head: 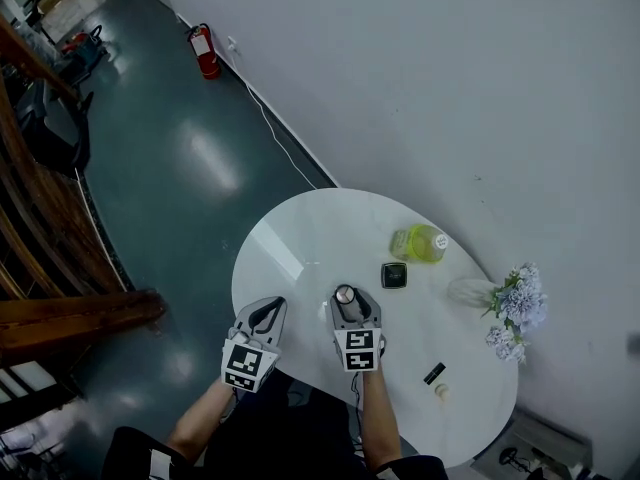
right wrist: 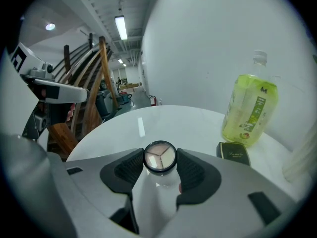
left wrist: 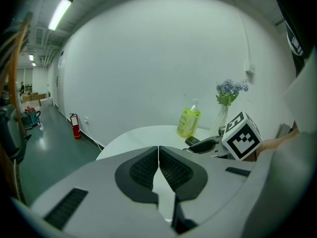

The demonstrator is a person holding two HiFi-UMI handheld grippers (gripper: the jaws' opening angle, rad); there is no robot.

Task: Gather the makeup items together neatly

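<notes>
Looking light, rigid and rather slippery, the small round makeup pot (right wrist: 160,158) sat at lower centre of the right gripper view, clamped across its sides by the right gripper (right wrist: 160,154), while the left gripper (left wrist: 158,150) was closed on nothing.

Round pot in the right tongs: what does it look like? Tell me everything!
The round pot is small, with a shiny black rim and a clear top showing three wedges of beige and pinkish powder. The right tongs hold it lid up, black ribbed pads pressing both its sides, over the white table.
</notes>
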